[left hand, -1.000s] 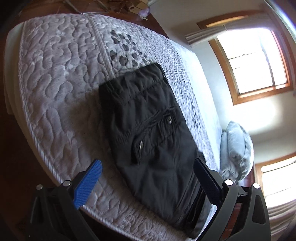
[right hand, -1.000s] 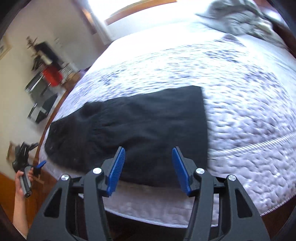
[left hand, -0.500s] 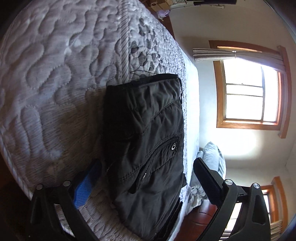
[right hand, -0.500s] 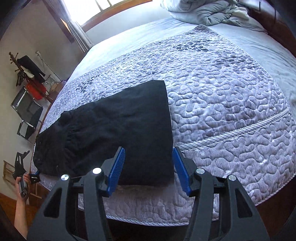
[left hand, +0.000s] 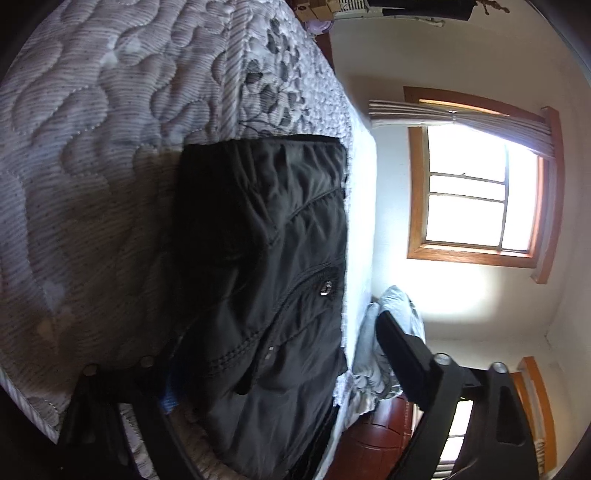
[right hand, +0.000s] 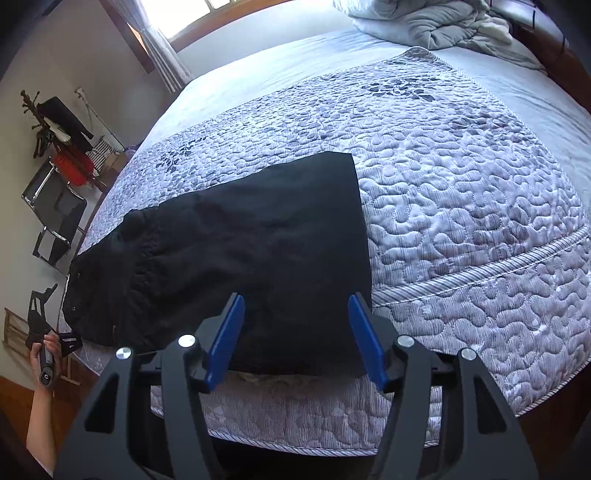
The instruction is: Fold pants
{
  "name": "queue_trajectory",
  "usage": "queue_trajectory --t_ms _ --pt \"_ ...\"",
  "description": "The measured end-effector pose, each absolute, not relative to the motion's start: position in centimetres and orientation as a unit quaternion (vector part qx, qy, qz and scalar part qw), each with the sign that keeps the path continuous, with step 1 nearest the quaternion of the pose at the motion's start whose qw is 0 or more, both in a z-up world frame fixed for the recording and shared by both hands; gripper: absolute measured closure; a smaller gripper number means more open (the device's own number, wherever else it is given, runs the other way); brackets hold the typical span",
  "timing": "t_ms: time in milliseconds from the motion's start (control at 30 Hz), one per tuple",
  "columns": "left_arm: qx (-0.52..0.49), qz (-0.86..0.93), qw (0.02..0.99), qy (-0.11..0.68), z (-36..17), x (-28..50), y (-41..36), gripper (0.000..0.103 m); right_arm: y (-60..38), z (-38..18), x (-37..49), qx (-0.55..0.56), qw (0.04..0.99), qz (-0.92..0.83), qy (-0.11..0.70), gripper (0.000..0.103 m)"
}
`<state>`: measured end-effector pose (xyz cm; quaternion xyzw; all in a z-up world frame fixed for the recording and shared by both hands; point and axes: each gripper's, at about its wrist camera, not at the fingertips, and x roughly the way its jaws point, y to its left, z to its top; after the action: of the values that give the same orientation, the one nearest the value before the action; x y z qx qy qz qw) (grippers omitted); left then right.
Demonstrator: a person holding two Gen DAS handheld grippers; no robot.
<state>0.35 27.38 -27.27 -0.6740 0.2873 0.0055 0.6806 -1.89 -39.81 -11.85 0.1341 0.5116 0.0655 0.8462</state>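
Right wrist view: we see the black pants (right hand: pixel 236 251) near the bed's (right hand: pixel 480 229) front edge, open quilt to their right. They lie folded flat, waistband left. Our right hand-held gripper (right hand: pixel 297 339) is opening over their near corner, pads clear. Our left hand-held gripper (left hand: pixel 277 373) is closing astride the waist end, not yet pressing. A rumpled blanket (right hand: pixel 424 22) sits far back

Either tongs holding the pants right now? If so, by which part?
Neither yet. Left tongs straddle the waist end of the black pants, jaws closing, no clamp visible. Right tongs hang open at the folded end, pads clear.
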Motion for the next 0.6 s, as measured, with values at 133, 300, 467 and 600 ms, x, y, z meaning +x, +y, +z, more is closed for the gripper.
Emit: queue_trajectory --t_ms 133,300,467,600 --pt "-0.66 0.027 0.682 0.314 -27.8 0.1 27.4 0.046 -39.5 -12.1 -1.8 0.134 0.844 0.068 0.515 0.043" --pt "-0.676 0.036 0.661 0.322 -29.1 -1.0 27.5 0.075 -39.4 -12.5 -1.9 0.13 0.841 0.067 0.521 0.042" --pt "-0.677 0.034 0.671 0.301 -28.4 -2.1 26.7 0.086 -40.1 -12.7 -2.2 0.139 0.84 0.061 0.521 0.041" --pt "-0.667 0.03 0.688 0.285 -26.7 -2.4 25.9 0.089 -40.9 -12.7 -2.4 0.148 0.839 0.053 0.521 0.035"
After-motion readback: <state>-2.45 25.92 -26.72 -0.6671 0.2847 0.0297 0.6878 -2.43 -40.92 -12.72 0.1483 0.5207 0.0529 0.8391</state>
